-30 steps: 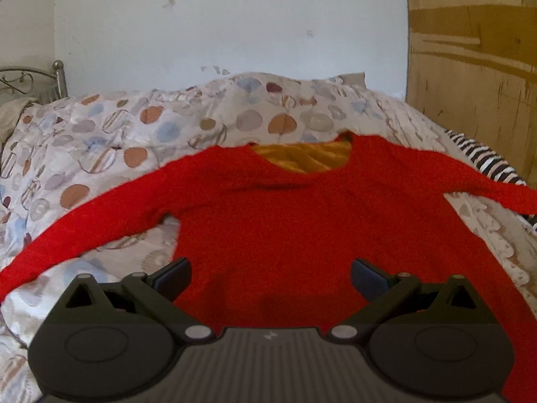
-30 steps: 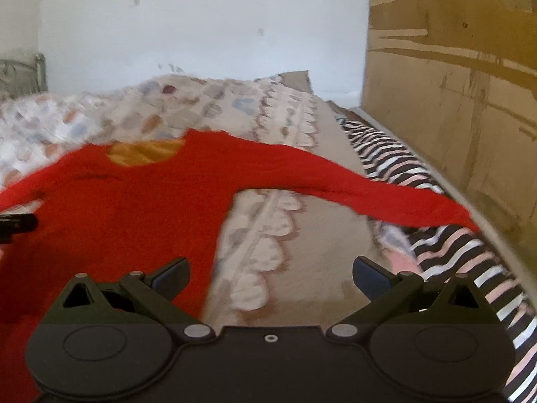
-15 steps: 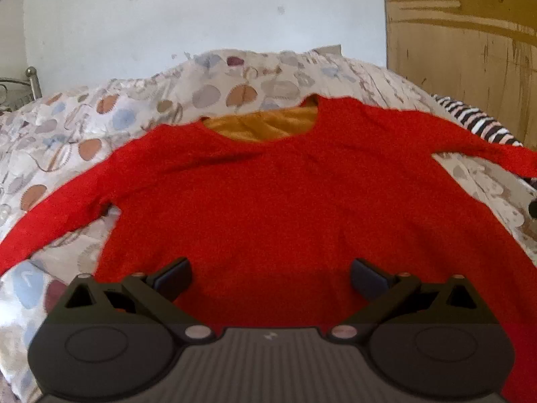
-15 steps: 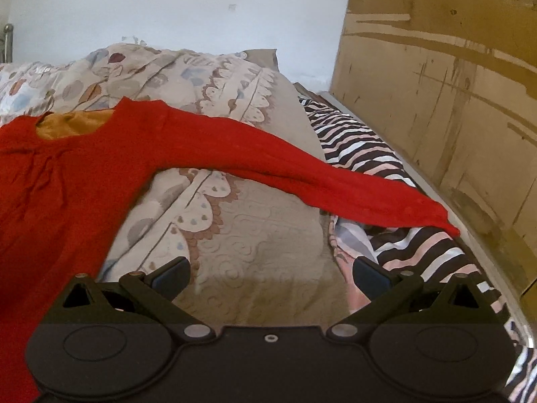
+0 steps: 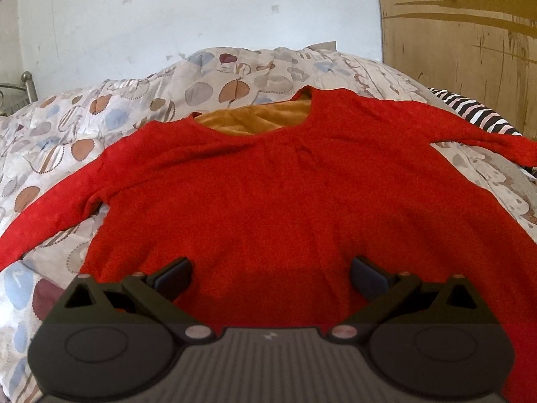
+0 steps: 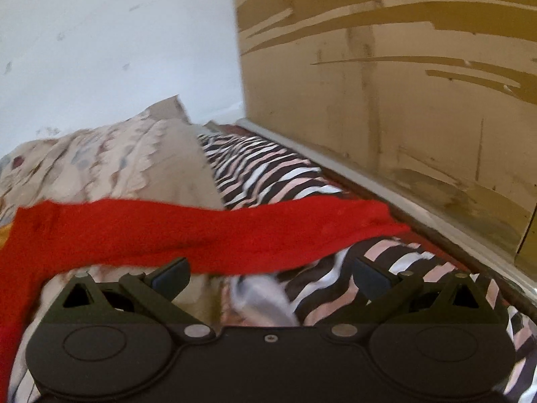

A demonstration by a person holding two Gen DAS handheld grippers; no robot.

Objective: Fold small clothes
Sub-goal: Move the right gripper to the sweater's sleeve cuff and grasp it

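Note:
A red long-sleeved sweater with an orange lining at the neck lies spread flat on the bed, both sleeves stretched out sideways. My left gripper is open and empty, hovering over the sweater's lower body. My right gripper is open and empty, just in front of the sweater's right sleeve, whose cuff lies on a striped cloth. The sweater's hem is hidden below the left gripper.
A patterned quilt covers the bed. A black, white and pink striped cloth lies along the bed's right side. A brown wooden panel stands close on the right, a white wall behind, a metal bedpost far left.
My right gripper has swung right and come in close to the right sleeve, which now fills its view near the fingertips. My left gripper has shifted slightly over the sweater body. Both stay open.

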